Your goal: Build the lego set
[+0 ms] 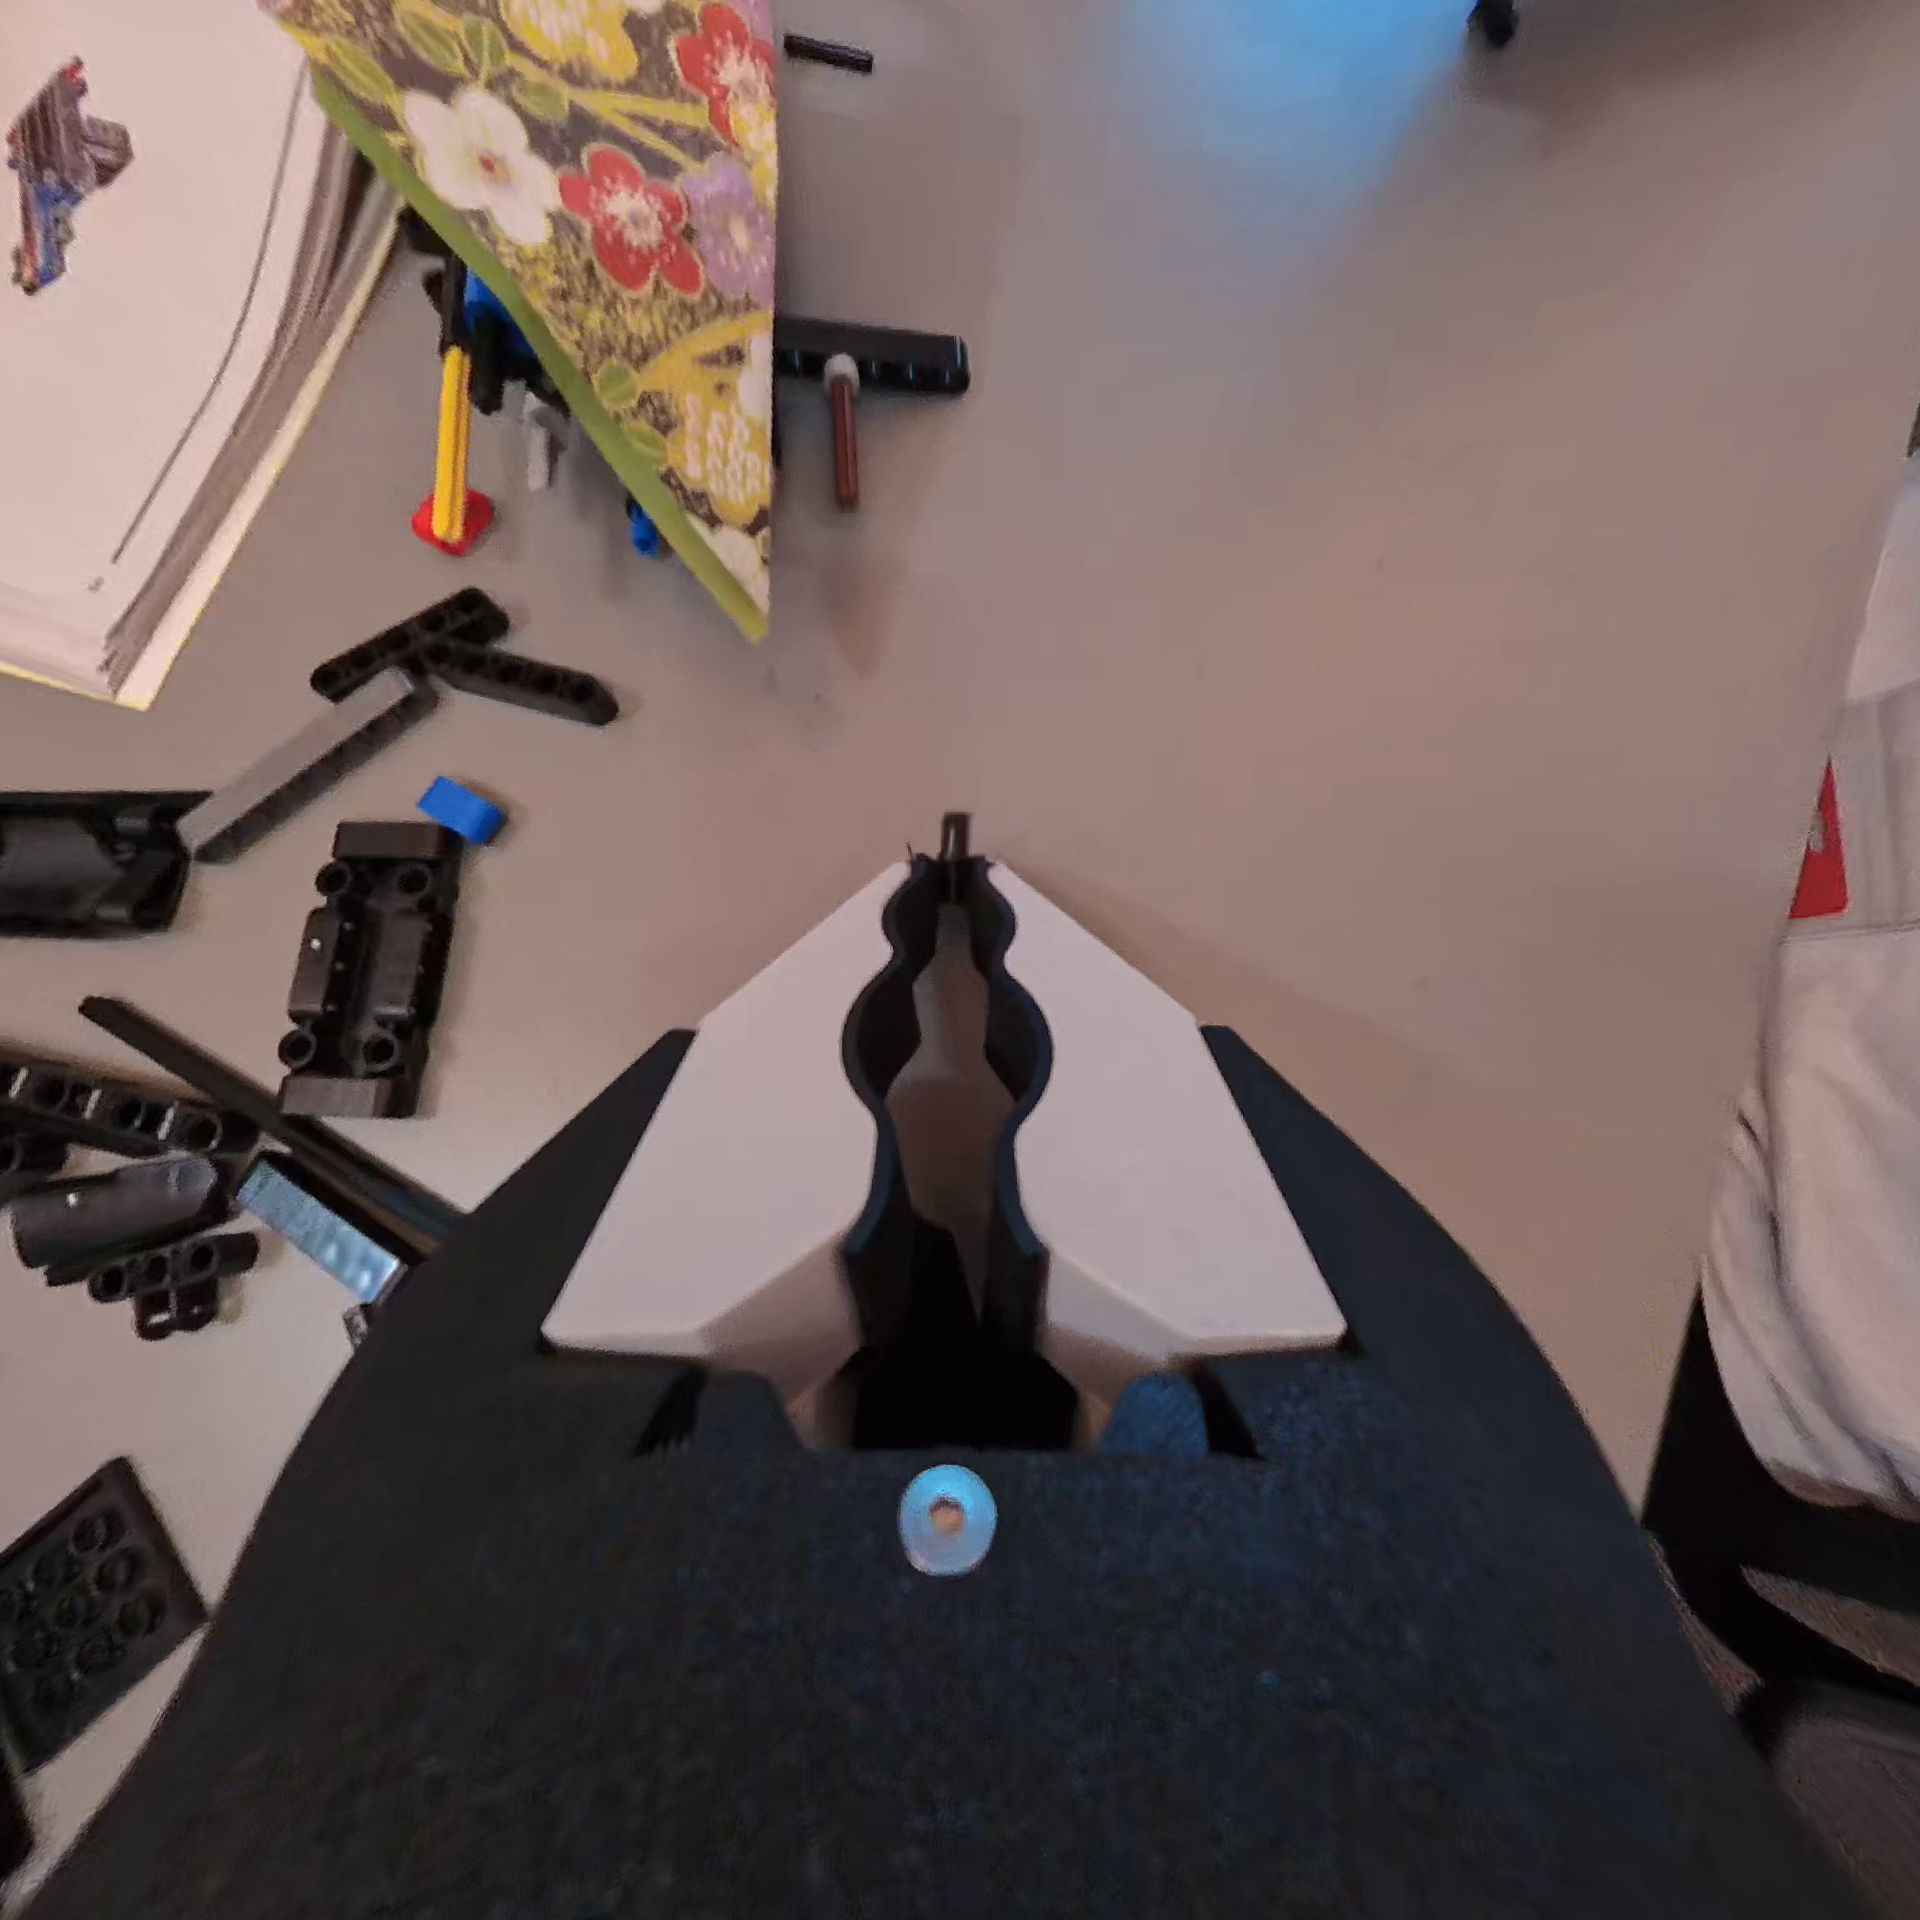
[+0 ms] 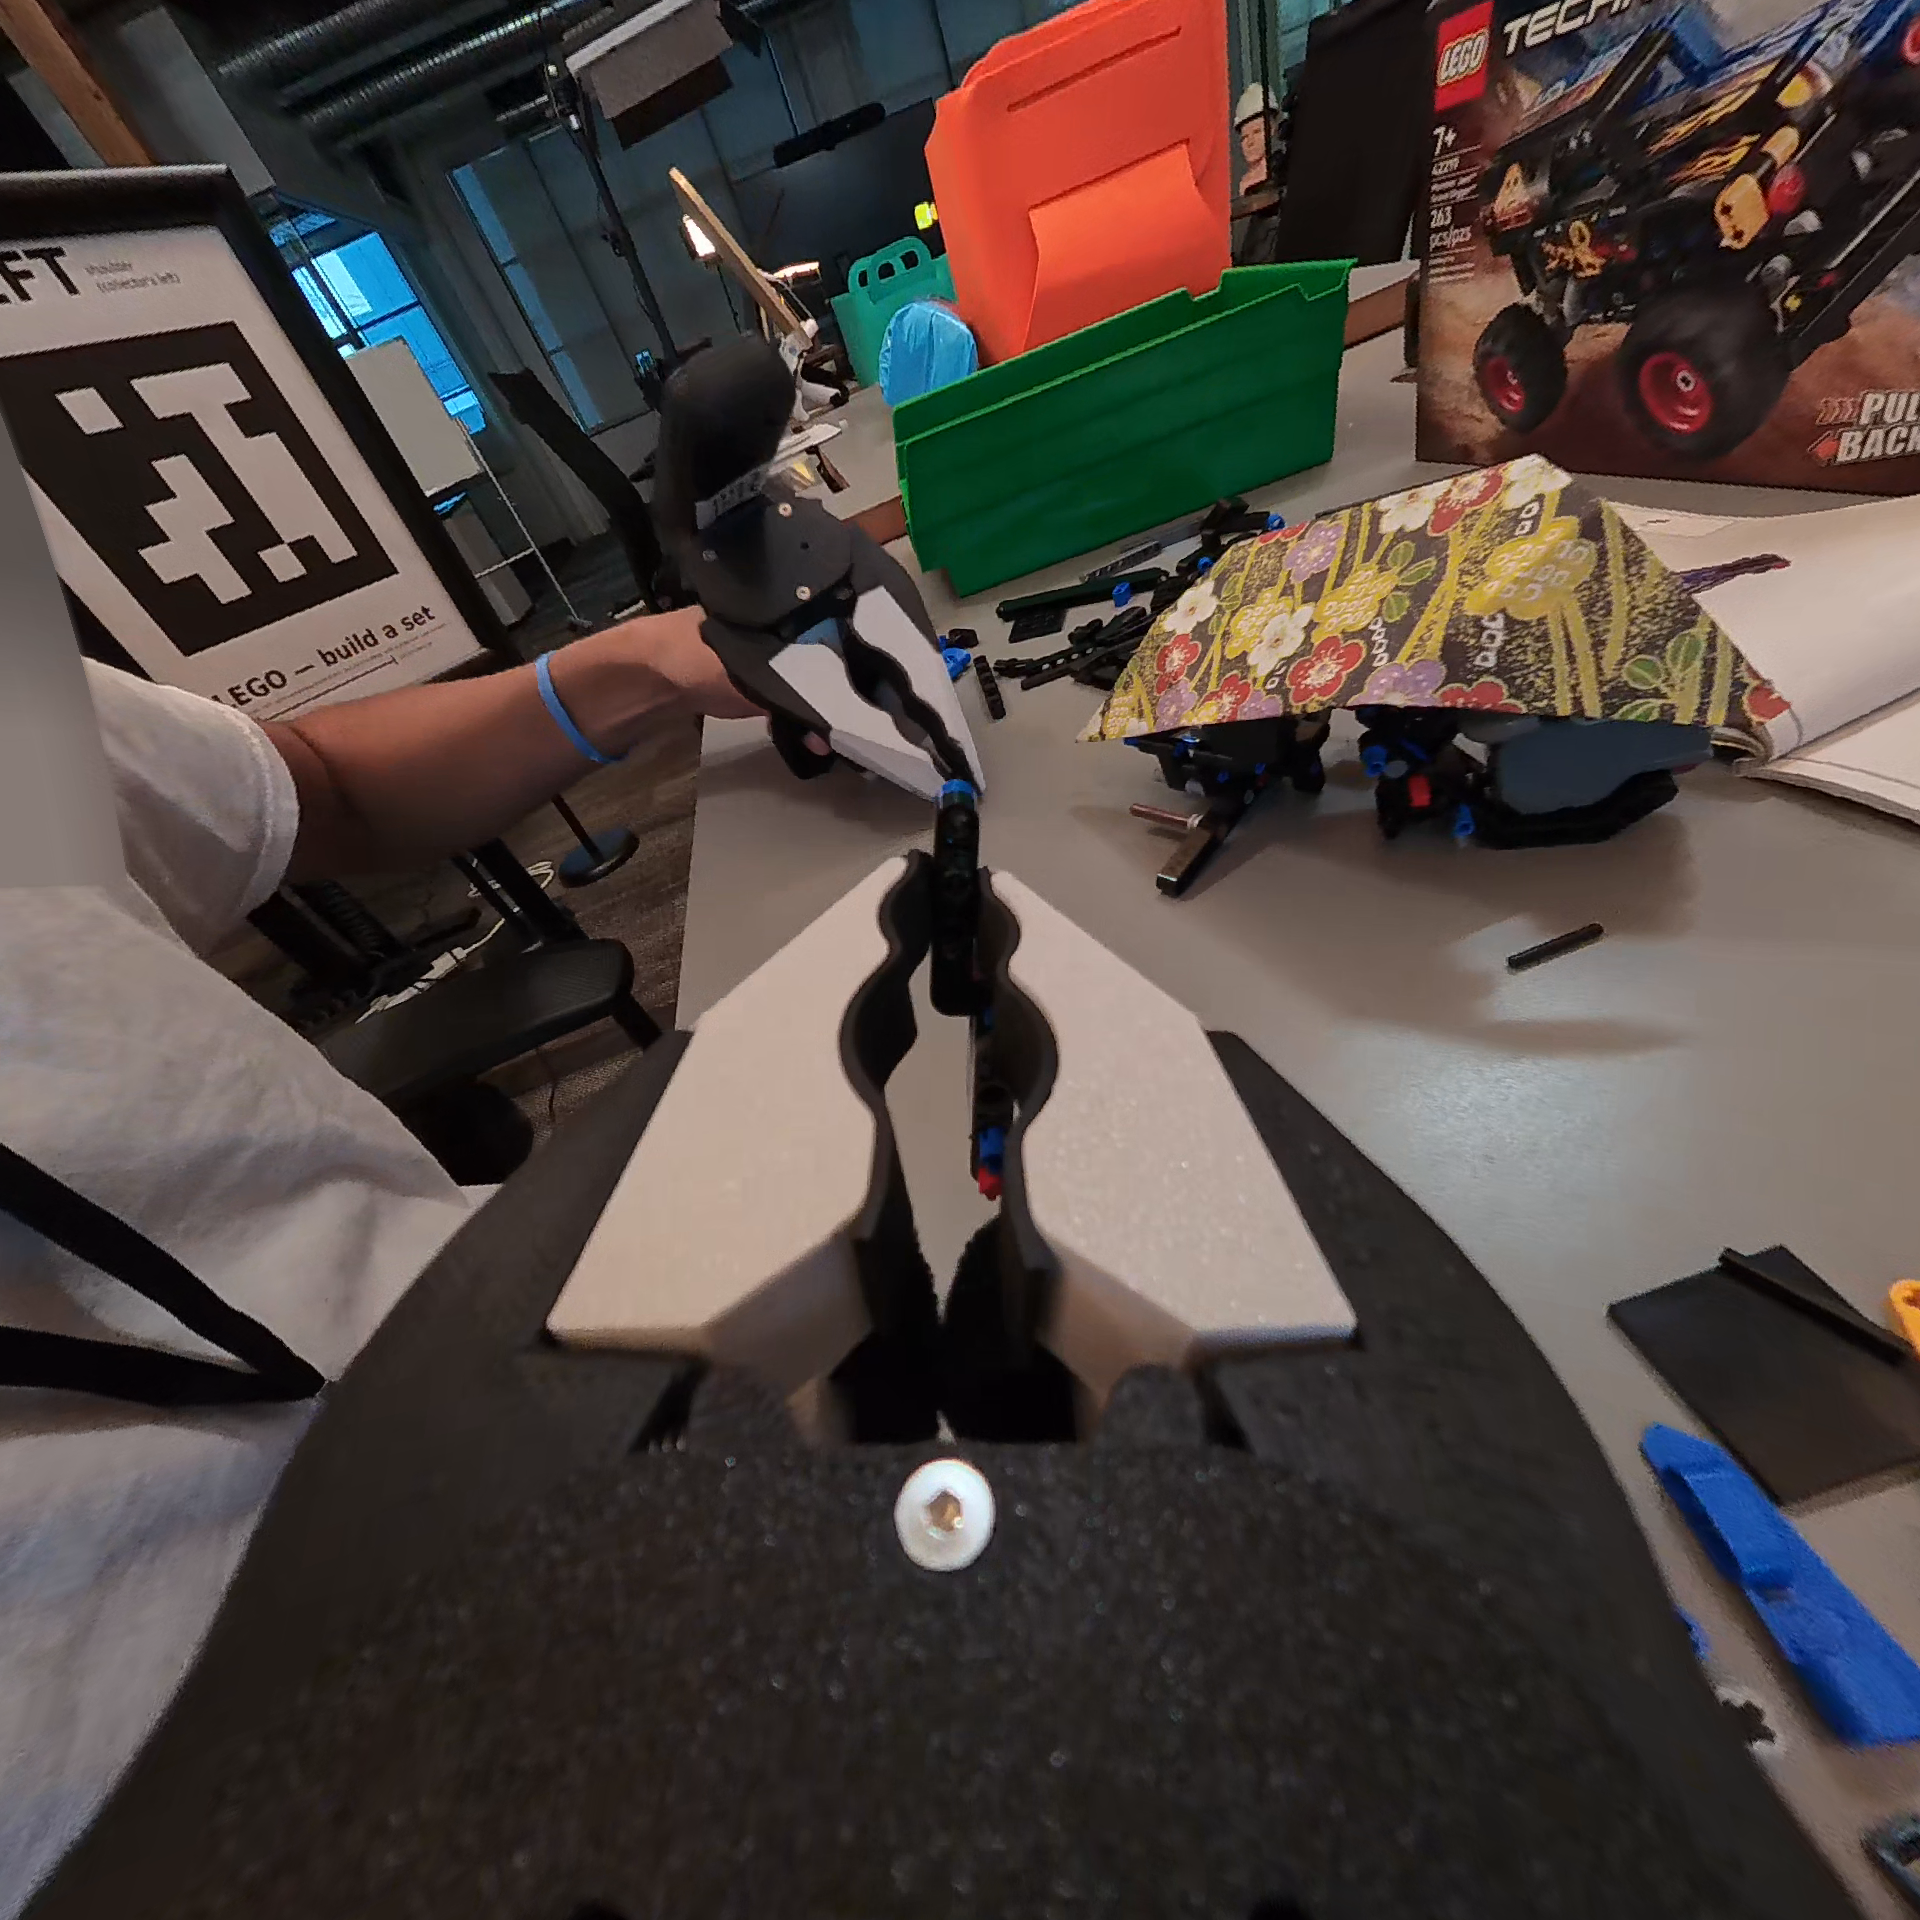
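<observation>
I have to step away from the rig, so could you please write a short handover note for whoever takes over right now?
Left gripper: shut on a small black pin, held above the table.
Right gripper: shut on a black beam with blue pins; the left gripper's tip meets its top end.
The partly built chassis sits under the floral paper, beside the open manual. Loose black parts lie left.
Done: chassis started. Left: seat the pin, join the beam, keep building.
</observation>
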`<state>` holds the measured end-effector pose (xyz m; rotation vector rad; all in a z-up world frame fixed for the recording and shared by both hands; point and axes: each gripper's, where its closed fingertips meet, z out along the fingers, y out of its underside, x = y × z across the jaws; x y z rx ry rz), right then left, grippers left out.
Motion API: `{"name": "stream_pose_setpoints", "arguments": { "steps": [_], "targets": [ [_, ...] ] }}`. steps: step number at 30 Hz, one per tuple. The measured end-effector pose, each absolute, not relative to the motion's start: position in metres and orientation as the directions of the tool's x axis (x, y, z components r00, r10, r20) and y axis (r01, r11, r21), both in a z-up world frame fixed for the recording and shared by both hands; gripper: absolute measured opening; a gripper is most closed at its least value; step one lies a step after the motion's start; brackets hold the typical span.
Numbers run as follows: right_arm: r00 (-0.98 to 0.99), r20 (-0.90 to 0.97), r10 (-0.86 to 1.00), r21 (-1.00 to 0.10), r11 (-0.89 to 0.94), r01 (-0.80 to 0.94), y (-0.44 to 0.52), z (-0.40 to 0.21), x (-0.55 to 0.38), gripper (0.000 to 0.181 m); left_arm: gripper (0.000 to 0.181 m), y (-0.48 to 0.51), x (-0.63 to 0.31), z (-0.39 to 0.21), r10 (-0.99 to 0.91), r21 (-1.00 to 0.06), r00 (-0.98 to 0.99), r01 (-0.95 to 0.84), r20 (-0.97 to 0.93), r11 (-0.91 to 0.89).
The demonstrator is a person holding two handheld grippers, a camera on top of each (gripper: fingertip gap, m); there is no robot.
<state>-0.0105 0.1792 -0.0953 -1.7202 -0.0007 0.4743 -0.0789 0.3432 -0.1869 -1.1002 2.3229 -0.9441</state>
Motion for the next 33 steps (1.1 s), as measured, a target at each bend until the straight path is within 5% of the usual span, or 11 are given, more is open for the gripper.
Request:
{"name": "stream_pose_setpoints", "arguments": {
  "steps": [21,25,31,33],
  "targets": [
    [0.906,-0.319,0.277,-0.937,-0.237,-0.257,0.180,-0.099,-0.015,0.006,0.004,0.355,-0.088,-0.184,-0.789,-0.708,-0.609,-0.521,-0.084,0.477],
    [0.905,-0.315,0.285,-0.938,-0.236,-0.253,0.181,-0.098,-0.017,0.006,0.003,0.370,-0.113,-0.168,-0.716,-0.504,-0.693,-0.589,-0.086,0.631],
    [0.911,-0.280,0.302,-0.947,-0.241,-0.211,0.180,-0.099,-0.025,0.006,0.003,0.428,-0.169,-0.167,-0.662,0.171,-0.748,-0.647,0.044,0.743],
    [0.912,-0.279,0.300,-0.948,-0.237,-0.212,0.180,-0.098,-0.024,0.006,0.003,0.442,-0.169,-0.168,-0.660,0.283,-0.751,-0.626,0.033,0.727]
  ]
}}
